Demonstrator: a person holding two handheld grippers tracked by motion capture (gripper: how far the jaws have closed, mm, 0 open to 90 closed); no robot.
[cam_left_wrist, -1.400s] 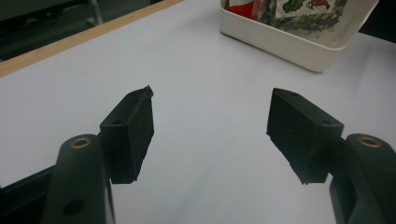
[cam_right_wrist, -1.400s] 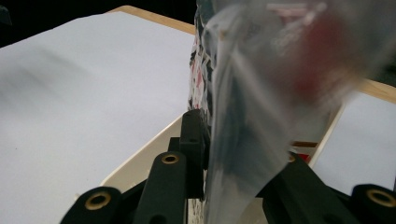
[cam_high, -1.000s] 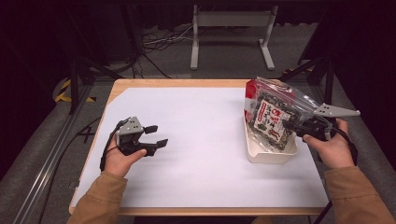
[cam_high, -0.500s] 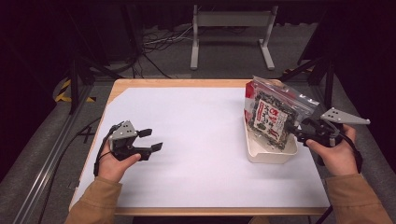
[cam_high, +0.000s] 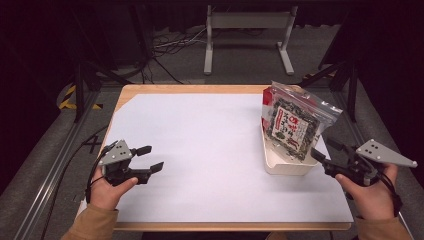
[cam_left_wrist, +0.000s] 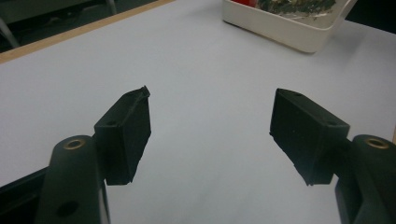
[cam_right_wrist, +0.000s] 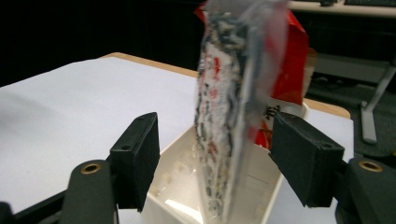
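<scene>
Right gripper (cam_high: 327, 152) sits at the table's four o'clock, jaws spread wide and holding nothing. Just off its tips, toward ten o'clock, stands the bag (cam_high: 292, 122), propped upright in the tray (cam_high: 285, 165), long axis vertical; in the right gripper view its edge lines up between the jaws, untouched. Left gripper (cam_high: 150, 159) waits at eight o'clock, jaws also apart and empty, well away. The right hand looks nearer for any grab.
</scene>
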